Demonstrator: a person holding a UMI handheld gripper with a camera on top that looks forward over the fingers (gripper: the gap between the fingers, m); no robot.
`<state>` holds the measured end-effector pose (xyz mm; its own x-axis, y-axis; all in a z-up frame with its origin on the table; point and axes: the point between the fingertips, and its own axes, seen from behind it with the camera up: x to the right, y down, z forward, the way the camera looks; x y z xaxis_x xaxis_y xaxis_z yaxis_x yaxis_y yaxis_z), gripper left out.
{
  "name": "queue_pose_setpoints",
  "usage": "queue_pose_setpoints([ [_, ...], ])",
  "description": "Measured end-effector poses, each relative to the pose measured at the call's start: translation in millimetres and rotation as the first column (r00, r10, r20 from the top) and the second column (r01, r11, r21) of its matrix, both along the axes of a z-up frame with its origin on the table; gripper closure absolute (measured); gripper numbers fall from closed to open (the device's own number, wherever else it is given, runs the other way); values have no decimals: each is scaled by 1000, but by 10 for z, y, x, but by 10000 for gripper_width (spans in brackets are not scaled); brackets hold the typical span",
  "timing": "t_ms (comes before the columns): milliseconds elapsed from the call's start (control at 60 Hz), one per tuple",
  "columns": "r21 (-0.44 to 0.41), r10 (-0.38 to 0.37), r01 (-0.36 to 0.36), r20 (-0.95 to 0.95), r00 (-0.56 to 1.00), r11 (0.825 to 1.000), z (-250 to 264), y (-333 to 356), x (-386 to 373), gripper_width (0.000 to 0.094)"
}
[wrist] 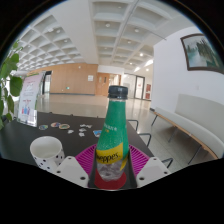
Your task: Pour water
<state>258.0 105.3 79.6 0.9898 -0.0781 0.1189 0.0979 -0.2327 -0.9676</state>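
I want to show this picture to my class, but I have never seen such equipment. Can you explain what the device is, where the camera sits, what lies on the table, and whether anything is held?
No robot arm is at work here: a person carries a hand-held gripper with two fingers. The single picture comes from a wide-angle camera riding on that gripper, looking forward along its fingers, whose pink pads show at the bottom. Between them stands a green bottle with a yellow label and dark cap; both pads appear to press on it, so it seems held. Beside the fingers a white cup stands on the dark table. Beyond lies a large bright hall.
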Motion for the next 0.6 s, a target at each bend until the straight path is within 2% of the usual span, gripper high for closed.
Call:
queue_pose_setpoints([
  [100,-58,-16,16,5,1000,998,-16,-53,14,337],
  [150,-78,-30,29,-3,1000,997,-3,-120,33,166],
  [167,-81,-34,33,-5,999,996,23,-150,43,75],
  [183,-84,-38,37,-5,999,996,52,-186,39,59],
  [233,-102,-56,56,1,998,993,133,-324,50,103],
  [300,-111,-61,61,4,998,992,272,-508,-11,72],
  [600,-152,-112,101,-69,991,983,831,-2062,-400,83],
])
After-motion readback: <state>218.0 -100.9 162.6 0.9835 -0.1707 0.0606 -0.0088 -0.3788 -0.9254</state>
